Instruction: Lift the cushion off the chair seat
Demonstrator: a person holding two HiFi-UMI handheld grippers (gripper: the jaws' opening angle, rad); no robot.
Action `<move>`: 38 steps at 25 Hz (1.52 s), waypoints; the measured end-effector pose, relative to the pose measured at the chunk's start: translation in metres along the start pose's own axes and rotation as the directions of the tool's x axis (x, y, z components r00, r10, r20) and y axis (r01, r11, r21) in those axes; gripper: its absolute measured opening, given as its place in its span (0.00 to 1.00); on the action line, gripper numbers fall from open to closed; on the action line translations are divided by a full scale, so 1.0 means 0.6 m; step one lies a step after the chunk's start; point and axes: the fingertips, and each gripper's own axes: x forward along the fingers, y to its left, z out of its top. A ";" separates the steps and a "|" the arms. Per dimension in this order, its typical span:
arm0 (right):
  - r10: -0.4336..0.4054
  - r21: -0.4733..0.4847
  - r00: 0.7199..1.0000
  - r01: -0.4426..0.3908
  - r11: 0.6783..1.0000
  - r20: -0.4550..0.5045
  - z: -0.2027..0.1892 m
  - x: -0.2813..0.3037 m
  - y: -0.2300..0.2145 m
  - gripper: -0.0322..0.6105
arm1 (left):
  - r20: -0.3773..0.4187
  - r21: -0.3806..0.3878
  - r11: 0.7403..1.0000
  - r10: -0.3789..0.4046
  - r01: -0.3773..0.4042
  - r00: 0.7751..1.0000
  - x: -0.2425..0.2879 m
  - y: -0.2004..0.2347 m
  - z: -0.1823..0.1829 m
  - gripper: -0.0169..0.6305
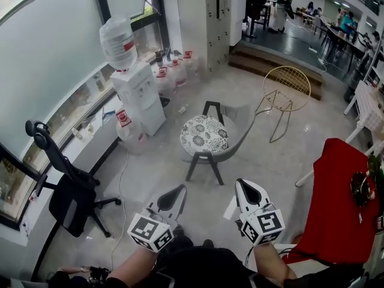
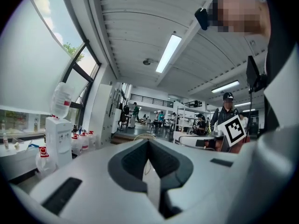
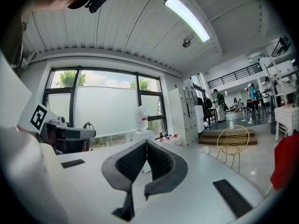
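A round cushion (image 1: 204, 134) with a black-and-white floral pattern lies on the seat of a grey chair (image 1: 240, 125) with dark legs, mid-floor in the head view. My left gripper (image 1: 177, 192) and right gripper (image 1: 246, 188) are both shut and empty, held level side by side, well short of the chair. In the left gripper view the left gripper (image 2: 148, 142) has its tips together with nothing between them. The right gripper (image 3: 146, 143) in its own view shows the same. The white gripper bodies hide the chair in both gripper views.
A water dispenser (image 1: 139, 89) with spare bottles stands left of the chair. A black office chair (image 1: 66, 185) is at the near left. A gold wire chair (image 1: 287, 92) stands behind, a red-covered table (image 1: 339, 197) at right. Bare floor lies between me and the chair.
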 end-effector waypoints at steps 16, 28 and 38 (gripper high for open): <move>-0.077 -0.050 0.996 0.075 0.996 -0.036 0.035 0.225 -0.065 0.06 | 0.048 0.035 0.993 -0.110 0.108 0.993 0.185 0.178 0.045 0.04; -0.149 -0.062 0.988 0.147 0.987 -0.039 0.074 0.417 -0.107 0.06 | 0.026 0.039 0.990 -0.140 0.139 0.990 0.272 0.357 0.072 0.04; -0.185 -0.117 0.978 0.174 0.978 -0.092 0.076 0.517 -0.116 0.07 | 0.029 0.023 0.991 -0.130 0.130 0.991 0.316 0.489 0.072 0.04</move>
